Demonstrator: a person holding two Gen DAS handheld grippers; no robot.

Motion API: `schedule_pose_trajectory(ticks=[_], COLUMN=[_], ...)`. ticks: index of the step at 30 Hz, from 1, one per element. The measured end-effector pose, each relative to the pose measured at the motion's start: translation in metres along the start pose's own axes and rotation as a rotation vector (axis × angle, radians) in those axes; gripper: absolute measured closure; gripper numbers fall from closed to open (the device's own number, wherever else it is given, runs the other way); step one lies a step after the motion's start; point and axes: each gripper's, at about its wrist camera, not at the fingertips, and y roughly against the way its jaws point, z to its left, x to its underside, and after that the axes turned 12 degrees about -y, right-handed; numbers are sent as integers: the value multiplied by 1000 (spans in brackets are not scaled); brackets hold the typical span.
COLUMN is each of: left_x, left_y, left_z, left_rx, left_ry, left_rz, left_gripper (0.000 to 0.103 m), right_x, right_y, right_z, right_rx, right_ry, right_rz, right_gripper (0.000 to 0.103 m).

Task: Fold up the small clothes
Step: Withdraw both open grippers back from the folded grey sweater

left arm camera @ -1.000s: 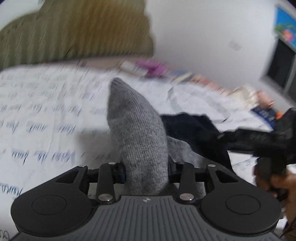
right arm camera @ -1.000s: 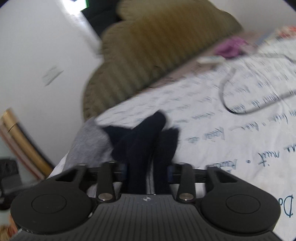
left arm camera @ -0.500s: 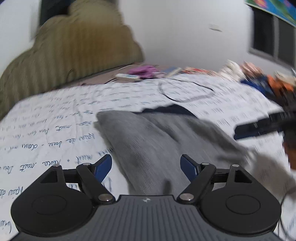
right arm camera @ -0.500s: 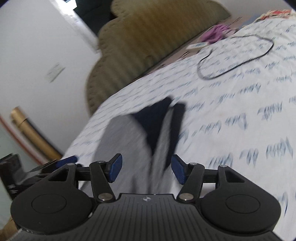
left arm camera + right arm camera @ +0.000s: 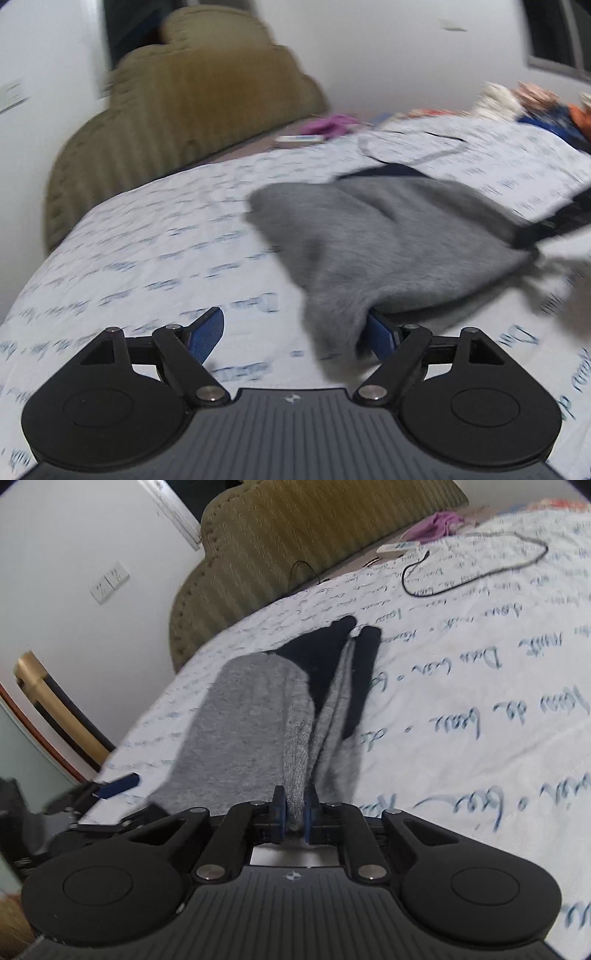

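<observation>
A grey sock (image 5: pixel 388 236) with a dark navy toe (image 5: pixel 325 653) lies on the printed bedsheet (image 5: pixel 147 258). My left gripper (image 5: pixel 295 336) is open; the grey cloth drapes against its right pad (image 5: pixel 380 336), and nothing is clamped. My right gripper (image 5: pixel 294 812) is shut on the near edge of the grey sock (image 5: pixel 255 723), which stretches away towards its navy end. A second grey and navy sock (image 5: pixel 351 698) lies alongside it. The left gripper also shows at the left edge of the right wrist view (image 5: pixel 110 786).
An olive padded headboard (image 5: pixel 295 546) stands at the bed's far side. A black cable (image 5: pixel 476 572), a white remote (image 5: pixel 397 548) and a purple cloth (image 5: pixel 439 522) lie on the far sheet. More clothes (image 5: pixel 546 110) are piled at the far right.
Both grippers let go of the socks and opened, and the socks dropped flat on the sheet. The right gripper has now shut again on the grey sock's near edge; the left stays open.
</observation>
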Motion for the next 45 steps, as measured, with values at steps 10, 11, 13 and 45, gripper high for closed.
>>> schedule_pose_trajectory(ticks=[10, 11, 13, 45], left_x=[-6, -10, -18, -4], left_y=[34, 38, 42, 8], left_z=[-18, -20, -23, -59], left_rx=[70, 69, 58, 24], left_ry=[0, 2, 28, 267], left_rz=[-37, -49, -74, 163], left_gripper=[22, 22, 22, 21], right_x=[14, 16, 21, 66], right_y=[2, 6, 12, 3], right_z=[21, 28, 43, 46], right_rx=[197, 242, 301, 375], right_ry=[117, 148, 218, 234], right_rz=[-87, -134, -224, -173], right_gripper=[81, 81, 77, 32])
